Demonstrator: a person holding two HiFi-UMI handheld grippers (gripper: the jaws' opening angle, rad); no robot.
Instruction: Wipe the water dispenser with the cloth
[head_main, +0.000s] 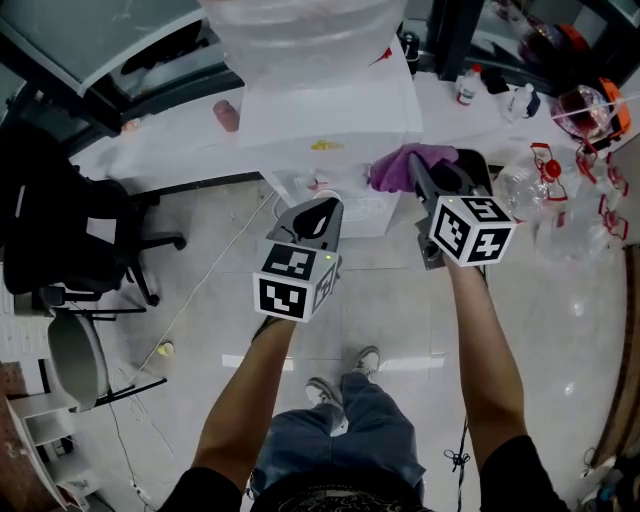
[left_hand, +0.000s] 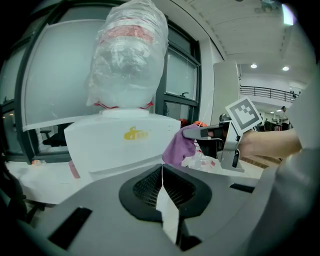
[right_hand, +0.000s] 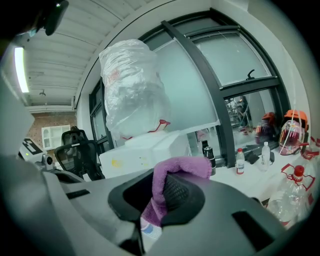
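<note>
The white water dispenser (head_main: 330, 110) stands ahead, a plastic-wrapped bottle (left_hand: 127, 55) on top and a yellow logo (left_hand: 136, 133) on its front. My right gripper (head_main: 415, 172) is shut on a purple cloth (head_main: 405, 163), held just right of the dispenser's front corner; whether the cloth touches the dispenser I cannot tell. In the right gripper view the cloth (right_hand: 172, 185) drapes over the jaws. My left gripper (head_main: 322, 212) hangs lower, in front of the dispenser's base, jaws together with nothing held. The left gripper view shows the right gripper (left_hand: 220, 140) and cloth (left_hand: 180, 147) beside the dispenser.
A white counter (head_main: 180, 140) runs behind the dispenser with small bottles (head_main: 467, 85). Empty plastic bottles (head_main: 540, 185) lie at the right. A black office chair (head_main: 60, 230) stands at the left, and a cable (head_main: 215, 270) crosses the tiled floor. My feet (head_main: 345, 375) are below.
</note>
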